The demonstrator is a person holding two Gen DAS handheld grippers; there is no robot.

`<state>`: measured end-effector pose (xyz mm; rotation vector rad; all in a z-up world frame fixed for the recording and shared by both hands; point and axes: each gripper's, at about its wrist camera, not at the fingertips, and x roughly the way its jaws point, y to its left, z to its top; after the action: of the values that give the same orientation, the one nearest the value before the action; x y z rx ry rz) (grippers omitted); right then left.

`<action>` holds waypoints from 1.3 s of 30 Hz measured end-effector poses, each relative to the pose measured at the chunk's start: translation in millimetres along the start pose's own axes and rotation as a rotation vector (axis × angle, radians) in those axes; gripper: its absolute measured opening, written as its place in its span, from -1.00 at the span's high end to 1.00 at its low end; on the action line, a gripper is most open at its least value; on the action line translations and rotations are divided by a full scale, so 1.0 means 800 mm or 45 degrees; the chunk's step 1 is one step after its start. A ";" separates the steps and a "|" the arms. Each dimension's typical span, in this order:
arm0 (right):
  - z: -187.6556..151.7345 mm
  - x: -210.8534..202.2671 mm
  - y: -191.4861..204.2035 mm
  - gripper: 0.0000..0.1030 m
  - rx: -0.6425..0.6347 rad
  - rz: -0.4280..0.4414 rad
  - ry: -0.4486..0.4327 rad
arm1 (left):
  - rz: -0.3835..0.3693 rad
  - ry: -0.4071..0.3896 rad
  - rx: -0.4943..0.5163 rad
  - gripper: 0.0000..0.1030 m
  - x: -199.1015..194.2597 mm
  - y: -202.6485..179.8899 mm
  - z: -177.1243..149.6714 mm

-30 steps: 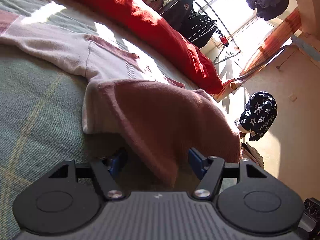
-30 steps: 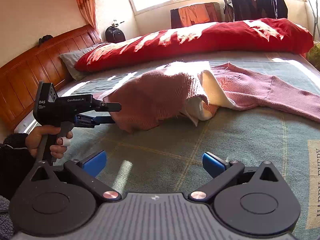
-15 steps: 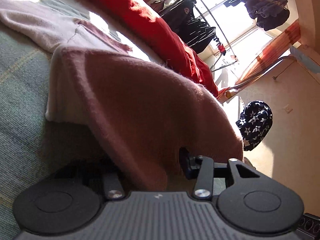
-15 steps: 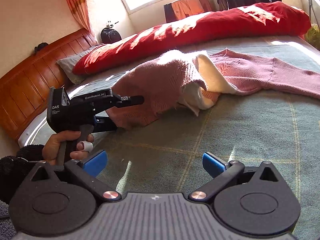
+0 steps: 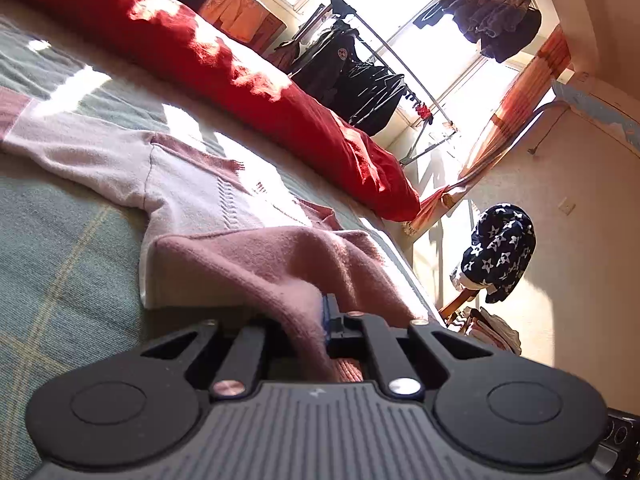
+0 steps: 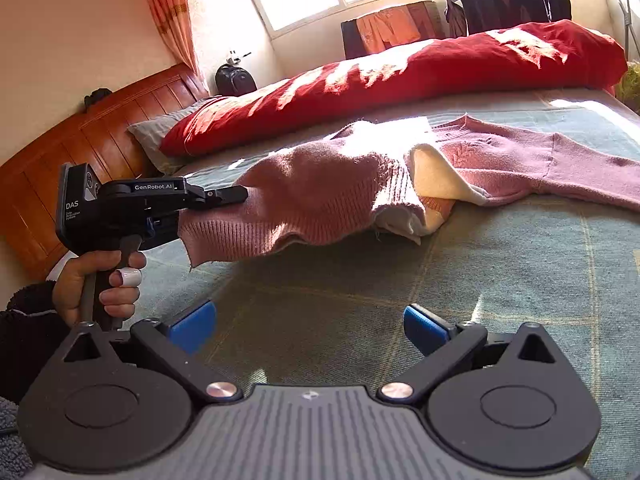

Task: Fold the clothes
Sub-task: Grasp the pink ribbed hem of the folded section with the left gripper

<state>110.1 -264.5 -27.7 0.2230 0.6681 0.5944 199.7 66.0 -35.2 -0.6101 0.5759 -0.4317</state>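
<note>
Your left hand-held gripper [image 6: 224,200] is clamped on the ribbed hem of the pink sweater [image 6: 320,196], holding that edge lifted above the bed [image 6: 500,280]. The rest of the sweater lies spread on the bed beside the red duvet [image 6: 400,80]. Your right hand-held gripper [image 6: 310,326] hovers wide open, holding nothing.
</note>
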 end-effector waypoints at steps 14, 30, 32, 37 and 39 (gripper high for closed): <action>-0.009 -0.006 0.005 -0.72 -0.082 -0.007 -0.001 | 0.164 0.063 0.029 0.88 -0.041 0.038 0.004; -0.019 0.053 -0.018 -0.28 -0.223 -0.179 0.152 | 0.200 0.157 0.078 -0.05 -0.019 0.059 -0.058; -0.011 0.061 -0.018 -0.22 -0.284 -0.207 0.144 | 0.212 0.144 0.073 0.25 -0.021 0.060 -0.059; 0.011 0.087 -0.028 0.11 -0.414 -0.278 0.126 | 0.239 0.123 0.051 0.37 -0.018 0.063 -0.061; 0.018 0.103 -0.031 0.18 -0.498 -0.303 0.123 | 0.238 0.118 0.036 0.37 -0.017 0.064 -0.061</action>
<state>182.3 -236.8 -68.8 -0.2490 0.6464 0.4971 170.0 91.2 -96.3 -0.5058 0.7078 -0.2922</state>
